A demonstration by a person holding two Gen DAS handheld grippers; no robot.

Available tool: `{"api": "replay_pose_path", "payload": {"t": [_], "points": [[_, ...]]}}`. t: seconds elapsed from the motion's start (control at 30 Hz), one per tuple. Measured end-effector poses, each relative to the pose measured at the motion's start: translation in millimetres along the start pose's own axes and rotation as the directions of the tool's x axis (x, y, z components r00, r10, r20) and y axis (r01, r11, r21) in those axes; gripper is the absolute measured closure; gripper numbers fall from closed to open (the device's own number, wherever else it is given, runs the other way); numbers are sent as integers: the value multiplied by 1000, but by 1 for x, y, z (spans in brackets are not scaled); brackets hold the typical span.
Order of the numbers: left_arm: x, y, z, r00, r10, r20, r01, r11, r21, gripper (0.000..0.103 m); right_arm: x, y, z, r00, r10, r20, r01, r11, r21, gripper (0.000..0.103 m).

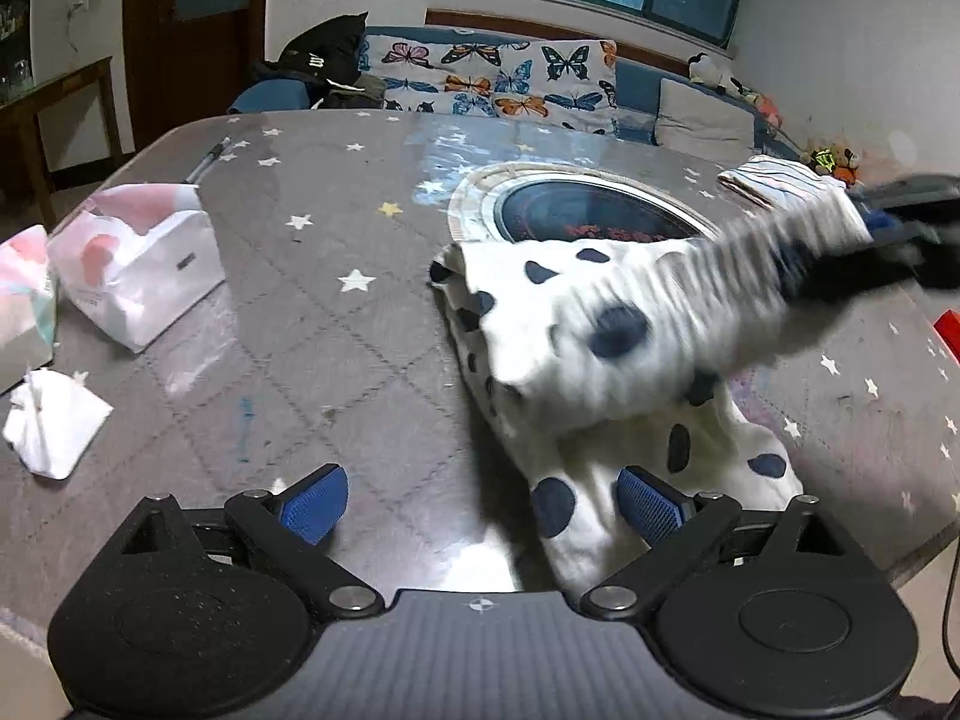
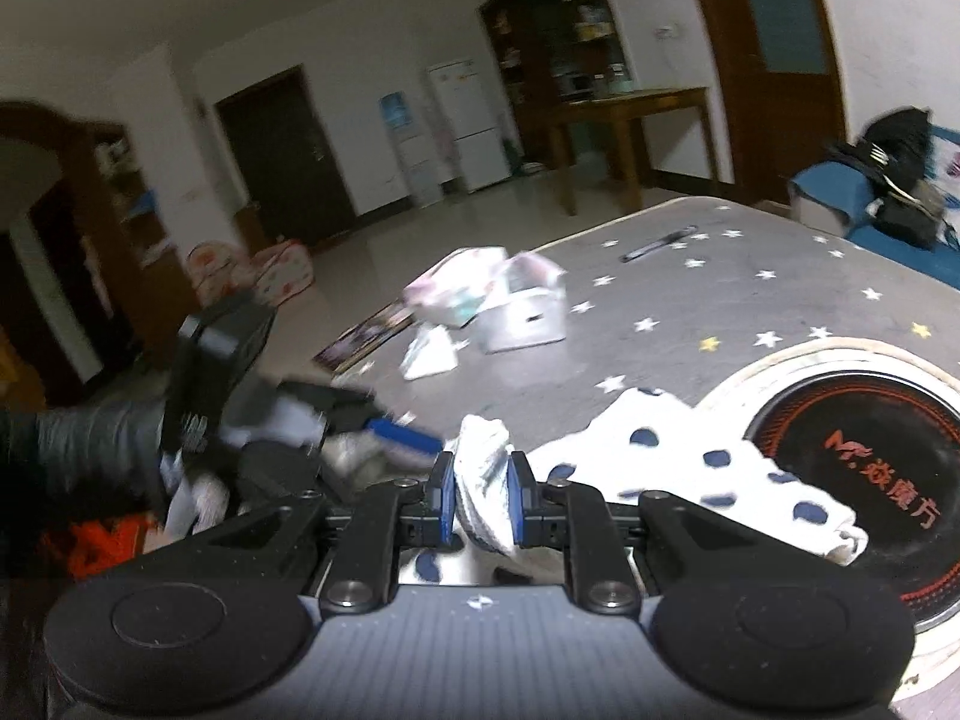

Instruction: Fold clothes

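Black round cooktop (image 2: 852, 468) set in table: orange "Mr." plus Chinese characters "焱魔方".

Soft white knit cloth with navy spots, ribbed at one end: garment (image 1: 606, 324). Grey quilted fabric printed with stars under a glossy clear film: table cover (image 1: 312, 312). Glossy black glass ringed with bright metal: inset cooktop (image 1: 591, 213). Thin crinkled plastic wrap: tissue pack (image 1: 141, 267). Crumpled white paper: tissue (image 1: 51, 426). Matt black plastic with ridged blue rubber pads: left gripper (image 1: 483, 501), right gripper (image 2: 480, 495). Dark varnished wood: side table (image 2: 624, 114).
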State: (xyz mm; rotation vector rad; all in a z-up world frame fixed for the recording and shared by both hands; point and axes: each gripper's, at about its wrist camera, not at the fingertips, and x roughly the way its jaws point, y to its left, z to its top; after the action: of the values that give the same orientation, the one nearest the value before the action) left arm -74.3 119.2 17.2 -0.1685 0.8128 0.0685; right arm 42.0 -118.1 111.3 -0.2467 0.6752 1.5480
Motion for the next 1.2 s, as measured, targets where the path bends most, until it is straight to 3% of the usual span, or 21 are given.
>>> {"api": "replay_pose_path", "payload": {"t": [0.23, 0.37, 0.5, 0.77, 0.97, 1.07, 1.2], "points": [[-11, 12, -14, 999, 38, -17, -38, 999, -5, 4, 14, 36, -38, 991, -38, -128, 7, 971, -237, 85], [-20, 26, -14, 997, 74, -9, -74, 997, -20, 4, 15, 48, -49, 986, -58, -159, 4, 947, -320, 82], [-35, 33, -6, 993, 103, 50, -101, 994, -49, 4, 13, 53, -56, 980, -73, -184, 5, 938, -346, 79], [-35, 9, 22, 988, 28, 150, -25, 999, -21, 4, 13, 68, -66, 971, -69, -230, -27, 919, -393, 75], [-25, -16, 23, 983, -47, 176, 40, 998, 41, 6, 5, 67, -65, 970, -60, -237, -25, 941, -336, 76], [-26, -19, 14, 978, -108, 179, 99, 993, 63, 21, -1, 57, -62, 975, -57, -215, -3, 962, -272, 75], [-28, -22, 1, 969, -193, 157, 180, 979, 95, 49, -1, 48, -58, 982, -61, -178, 22, 977, -214, 75]]}}
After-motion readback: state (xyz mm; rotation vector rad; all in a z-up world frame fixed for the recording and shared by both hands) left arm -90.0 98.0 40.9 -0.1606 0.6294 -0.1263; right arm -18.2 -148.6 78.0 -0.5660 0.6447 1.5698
